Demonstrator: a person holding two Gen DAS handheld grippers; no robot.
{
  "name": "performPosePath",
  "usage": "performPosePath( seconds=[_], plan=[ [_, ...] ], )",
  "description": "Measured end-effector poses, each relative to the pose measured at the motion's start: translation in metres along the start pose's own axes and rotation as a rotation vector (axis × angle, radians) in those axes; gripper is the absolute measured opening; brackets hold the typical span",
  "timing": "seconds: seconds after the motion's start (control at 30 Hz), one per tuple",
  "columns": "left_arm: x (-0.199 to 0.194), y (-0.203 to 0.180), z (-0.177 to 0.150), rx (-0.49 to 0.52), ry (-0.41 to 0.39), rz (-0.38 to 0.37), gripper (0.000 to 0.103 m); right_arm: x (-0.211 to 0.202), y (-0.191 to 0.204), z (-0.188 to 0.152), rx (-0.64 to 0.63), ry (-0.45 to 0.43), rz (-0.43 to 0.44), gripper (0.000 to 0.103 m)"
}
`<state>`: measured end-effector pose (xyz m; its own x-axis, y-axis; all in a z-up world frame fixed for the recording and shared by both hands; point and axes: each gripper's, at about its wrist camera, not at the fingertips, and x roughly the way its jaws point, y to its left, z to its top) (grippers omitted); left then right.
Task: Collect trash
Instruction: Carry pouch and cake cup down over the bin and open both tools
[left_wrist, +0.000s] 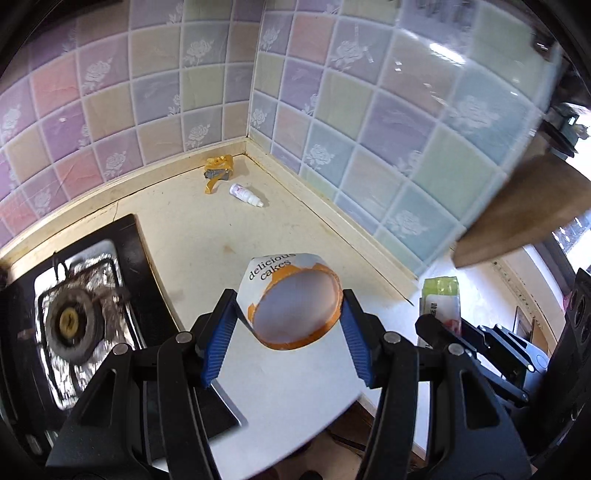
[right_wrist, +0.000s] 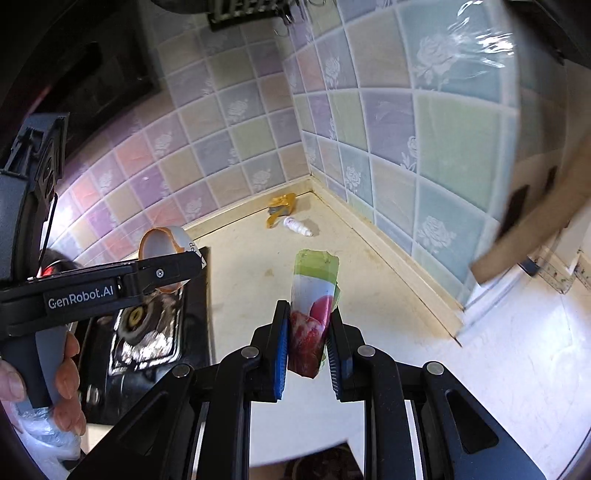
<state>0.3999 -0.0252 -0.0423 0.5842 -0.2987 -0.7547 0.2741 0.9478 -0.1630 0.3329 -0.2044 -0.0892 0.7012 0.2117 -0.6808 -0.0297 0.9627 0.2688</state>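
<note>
Nearest in the left wrist view, the left hand-held gripper (left_wrist: 288, 317) grasps a white paper cake cup with an orange rim and the words "delicious cakes" (left_wrist: 291, 299), its blue pads pressing on opposite sides of the mouth. The cup looks empty and light, with thin walls that would buckle under a hard squeeze, so a hold across the stiffer rolled rim, as here, seems the safest place. It hangs in the air above the cream table (left_wrist: 207, 236), to the right of the black gas stove with its foil-lined burner (left_wrist: 74, 314).

In the right wrist view, the right hand-held gripper (right_wrist: 308, 347) is clenched on a flattened green and white snack wrapper printed with red fruit (right_wrist: 312, 306), pinched near its lower end, with the torn top standing up past the fingertips. The wrapper is a soft, slick film of almost no weight; it could slide out of a loose pinch, so a firm grip well in from the edge suits it. It too is held off the table, on the stove's right.

Farther off, in the tiled corner well beyond the stove, two pieces lie on the table: a crumpled yellow and grey scrap of packaging (left_wrist: 218, 171) against the wall, and just beside it a small white plastic bottle with a ribbed tip (left_wrist: 245, 194) on its side. The scrap looks limp and easy to pinch anywhere. The bottle is rigid and may roll, so I would take it across its body.
</note>
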Motion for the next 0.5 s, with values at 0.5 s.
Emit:
performPosePath(
  seconds=[0.5],
  plan=[
    [-0.101, -0.076, -0.177, -0.017, -0.009, 0.000, 0.053, -0.136, -0.020, -0.147, -0.058, 0.058, 0.131, 0.018]
  ],
)
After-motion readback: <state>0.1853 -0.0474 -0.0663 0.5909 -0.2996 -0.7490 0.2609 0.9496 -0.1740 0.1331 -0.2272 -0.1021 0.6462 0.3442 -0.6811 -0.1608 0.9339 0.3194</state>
